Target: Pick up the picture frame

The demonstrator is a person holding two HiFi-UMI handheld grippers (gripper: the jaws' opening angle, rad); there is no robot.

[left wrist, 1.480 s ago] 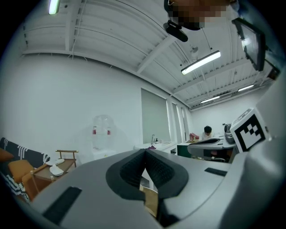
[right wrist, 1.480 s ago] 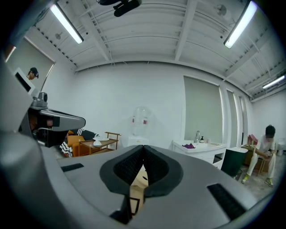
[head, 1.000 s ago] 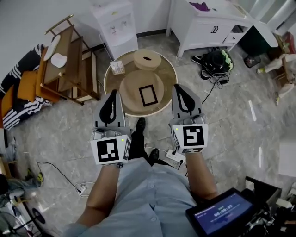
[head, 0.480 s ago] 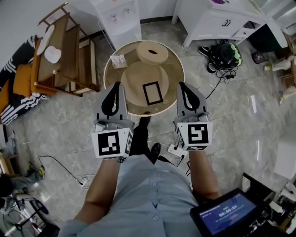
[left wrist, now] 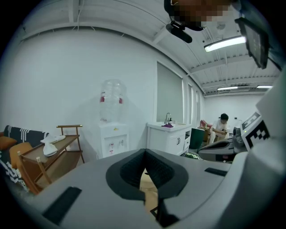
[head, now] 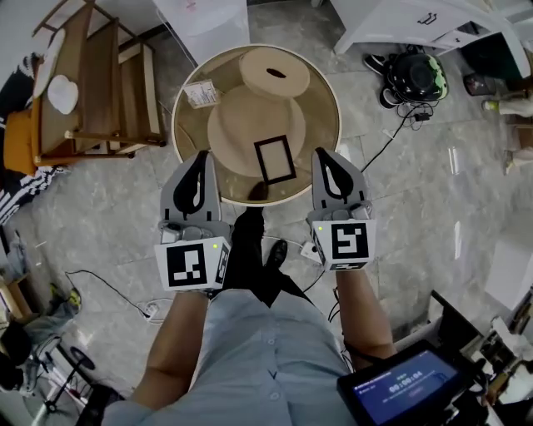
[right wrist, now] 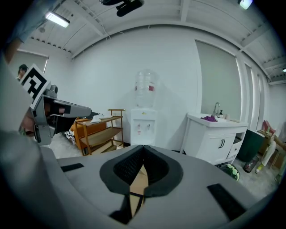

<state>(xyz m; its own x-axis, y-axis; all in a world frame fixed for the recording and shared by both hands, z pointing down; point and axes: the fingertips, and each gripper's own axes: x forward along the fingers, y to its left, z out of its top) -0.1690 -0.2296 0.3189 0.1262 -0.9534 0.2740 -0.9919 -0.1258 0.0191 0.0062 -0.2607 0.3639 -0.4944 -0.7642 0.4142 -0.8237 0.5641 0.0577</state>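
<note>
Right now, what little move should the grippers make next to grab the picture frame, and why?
Probably open the right gripper and ease it toward the right edge of the picture frame. The frame lies flat on the round table between the two grippers, untouched. Both it and the left gripper have their jaws shut, so neither can grip yet.

Round table point(head: 321, 116), picture frame point(head: 275, 160), packet point(head: 202, 93)

Saw a round table point(head: 323, 116) between a wooden shelf point(head: 92, 83) and a white cabinet point(head: 416, 25). Noted a dispenser point(head: 208, 17) behind it.
</note>
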